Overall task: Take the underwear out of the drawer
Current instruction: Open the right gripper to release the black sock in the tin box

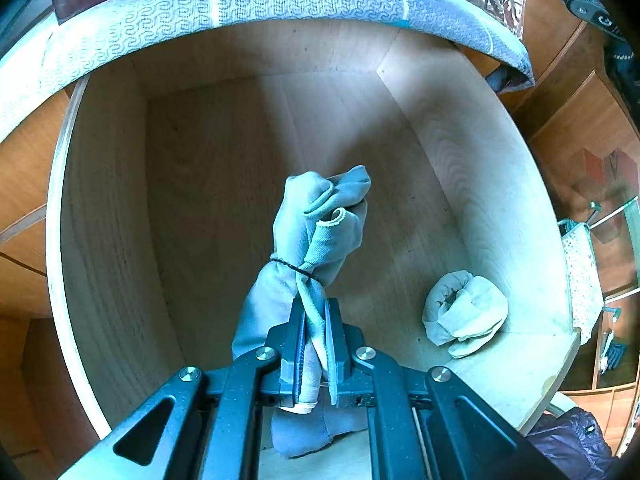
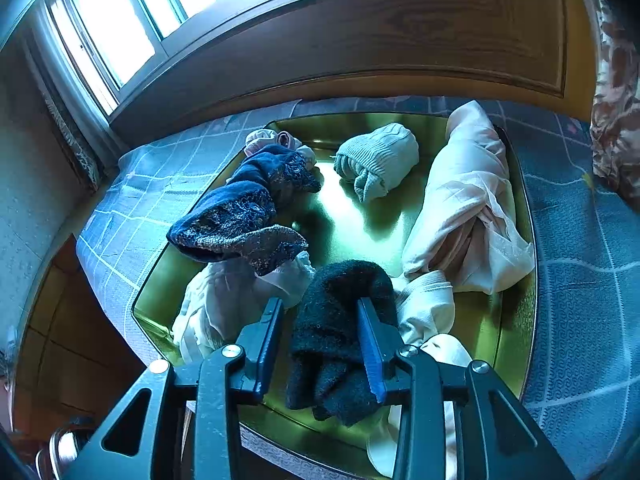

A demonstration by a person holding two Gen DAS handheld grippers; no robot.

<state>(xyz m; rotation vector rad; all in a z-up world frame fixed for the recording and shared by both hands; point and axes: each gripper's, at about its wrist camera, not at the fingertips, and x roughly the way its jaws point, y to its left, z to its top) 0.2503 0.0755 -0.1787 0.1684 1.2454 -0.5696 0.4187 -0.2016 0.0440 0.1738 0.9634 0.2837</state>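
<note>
In the left wrist view my left gripper (image 1: pixel 315 308) is shut on a grey-blue underwear bundle (image 1: pixel 316 216) tied with a thin black band, held a little above the floor of the pale wooden drawer (image 1: pixel 100 200). A second pale rolled bundle (image 1: pixel 464 312) lies in the drawer's near right corner. In the right wrist view my right gripper (image 2: pixel 319 306) stands open over a gold tray (image 2: pixel 352 216). A black fuzzy bundle (image 2: pixel 336 328) lies between its fingers, with a gap on the left side.
On the tray lie a dark blue lace piece (image 2: pixel 240 216), a pale green ribbed roll (image 2: pixel 380 156), a long white-pink cloth (image 2: pixel 468 200) and white pieces (image 2: pixel 224 300). The tray rests on a blue patterned bed cover (image 2: pixel 580 280) below a wooden headboard (image 2: pixel 360 40) and a window (image 2: pixel 120 20).
</note>
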